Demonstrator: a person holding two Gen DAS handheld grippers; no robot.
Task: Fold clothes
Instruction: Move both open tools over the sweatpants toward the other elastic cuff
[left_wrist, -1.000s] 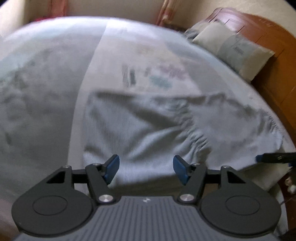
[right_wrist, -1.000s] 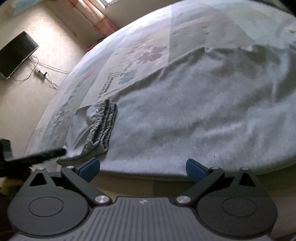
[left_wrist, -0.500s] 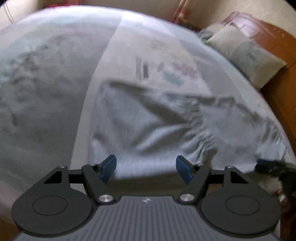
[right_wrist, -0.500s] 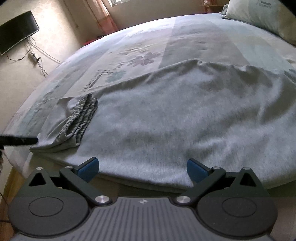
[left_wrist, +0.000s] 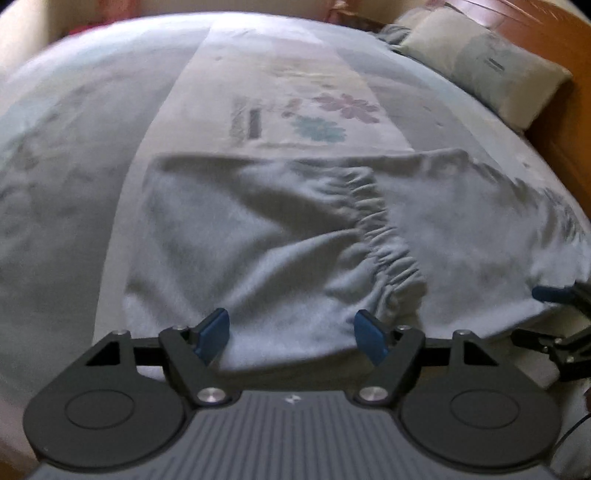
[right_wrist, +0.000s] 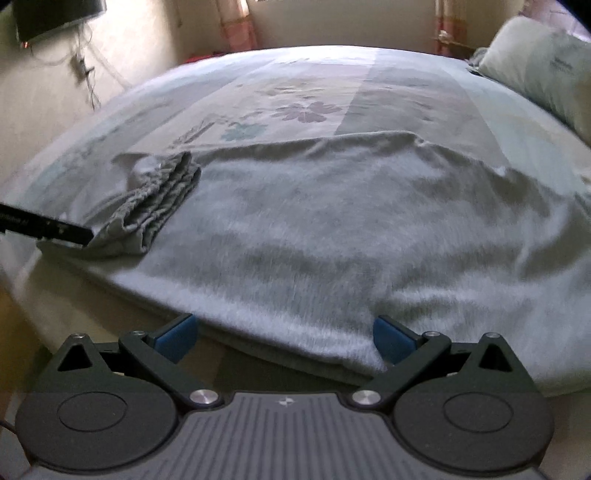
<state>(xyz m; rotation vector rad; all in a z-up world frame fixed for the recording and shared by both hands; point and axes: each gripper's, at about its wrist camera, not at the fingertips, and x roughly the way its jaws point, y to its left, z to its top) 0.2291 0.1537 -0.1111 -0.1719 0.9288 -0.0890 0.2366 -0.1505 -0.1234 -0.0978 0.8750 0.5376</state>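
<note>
A grey garment with a gathered elastic waistband lies spread on the bed near its front edge. It also shows in the right wrist view, the waistband bunched at the left. My left gripper is open, its blue pads over the garment's near hem. My right gripper is open at the garment's near edge. The right gripper shows at the far right of the left wrist view; the left gripper's finger shows at the left of the right wrist view.
The bed has a pale sheet with a flower print beyond the garment. A pillow lies against a wooden headboard at the right. A television hangs on the wall at the left.
Both grippers have moved in toward the garment's near edge, which now lies between their pads. The right wrist view has swung to show more of the bed and the pillow. Both stay open.
</note>
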